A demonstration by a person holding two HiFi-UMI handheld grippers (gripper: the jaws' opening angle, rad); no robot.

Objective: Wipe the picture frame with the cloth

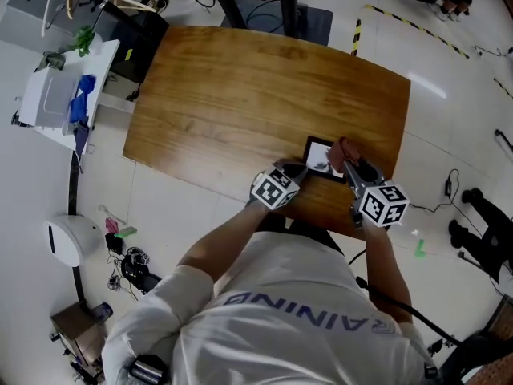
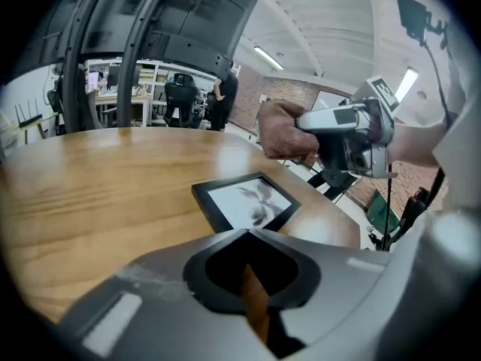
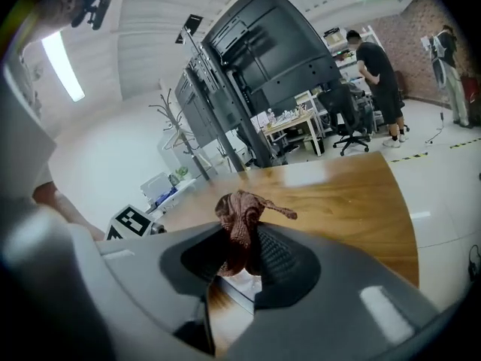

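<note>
A black picture frame with a pale print lies flat near the front edge of the wooden table. My right gripper is shut on a bunched reddish-brown cloth and holds it just over the frame's right side. In the right gripper view the cloth sticks up between the jaws, with a sliver of the frame below. My left gripper is at the frame's left edge, jaws together with nothing in them. In the left gripper view the frame lies just ahead, and the cloth hangs above it.
A white cart with blue and green items stands on the floor to the left. Dark stand legs rise behind the table's far edge. Cables and small gear lie on the floor at both sides. People stand far off at desks.
</note>
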